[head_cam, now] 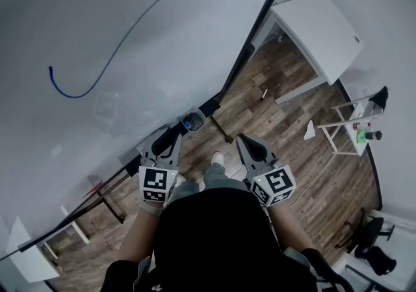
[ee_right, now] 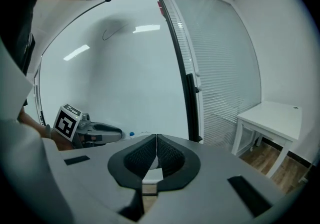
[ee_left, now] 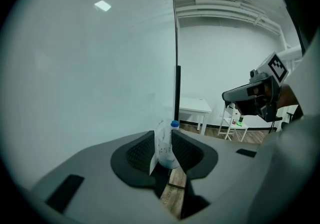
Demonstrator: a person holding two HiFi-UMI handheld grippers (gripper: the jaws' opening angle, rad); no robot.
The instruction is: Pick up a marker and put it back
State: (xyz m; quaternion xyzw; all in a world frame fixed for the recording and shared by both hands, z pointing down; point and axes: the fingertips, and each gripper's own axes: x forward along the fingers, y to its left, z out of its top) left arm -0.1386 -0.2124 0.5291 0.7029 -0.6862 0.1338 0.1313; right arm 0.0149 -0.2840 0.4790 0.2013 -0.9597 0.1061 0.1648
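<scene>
A whiteboard (head_cam: 130, 43) with a blue curved line (head_cam: 71, 92) fills the left of the head view. On its ledge stands a white bottle with a blue cap (head_cam: 193, 120). I cannot make out a marker in any view. My left gripper (head_cam: 164, 142) is open just short of the ledge, and the bottle (ee_left: 167, 144) shows through the narrow gap between its jaws (ee_left: 162, 138), beyond them and not held. To its right my right gripper (head_cam: 246, 140) hangs over the floor. It is shut (ee_right: 157, 143) with nothing in it.
A white table (head_cam: 325, 30) stands beyond the board's black edge post (head_cam: 250, 43). A small white rack (head_cam: 354, 129) with bottles sits at the right wall, and a black office chair (head_cam: 370, 245) at lower right. Wooden floor (head_cam: 273, 108) lies below, with my shoe (head_cam: 216, 159) on it.
</scene>
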